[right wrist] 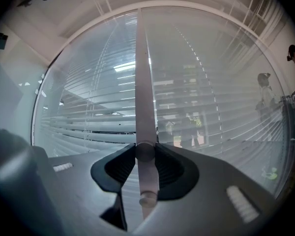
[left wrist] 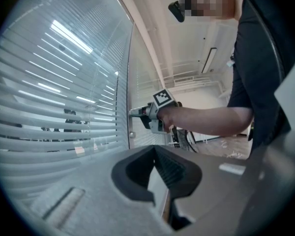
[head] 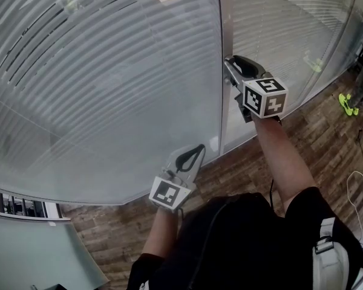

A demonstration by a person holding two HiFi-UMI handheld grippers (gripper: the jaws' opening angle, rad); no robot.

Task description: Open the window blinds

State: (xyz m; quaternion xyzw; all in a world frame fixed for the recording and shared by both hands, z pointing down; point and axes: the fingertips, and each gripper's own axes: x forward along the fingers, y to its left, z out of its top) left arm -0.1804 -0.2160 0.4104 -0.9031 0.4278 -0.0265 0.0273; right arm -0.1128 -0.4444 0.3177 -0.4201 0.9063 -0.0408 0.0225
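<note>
The horizontal blinds [head: 97,71] hang behind curved glass panes, split by an upright metal post [head: 227,17]. My right gripper [head: 230,62] reaches level to that post and is shut on a small round knob [right wrist: 145,151] that sticks out of it. A second knob [right wrist: 147,198] sits lower on the same post. From the left gripper view the right gripper [left wrist: 132,113] shows at the post, with the lower knob [left wrist: 132,134] beneath it. My left gripper [head: 196,150] hangs lower, close to the glass, jaws together with nothing between them. The slats [right wrist: 88,117] stand partly tilted.
Wood-plank floor [head: 327,132] runs along the foot of the glass. A green object [head: 348,104] and a white cable [head: 357,186] lie on the floor at right. A pale surface [head: 36,246] is at lower left. A person [right wrist: 263,92] shows at the far right of the right gripper view.
</note>
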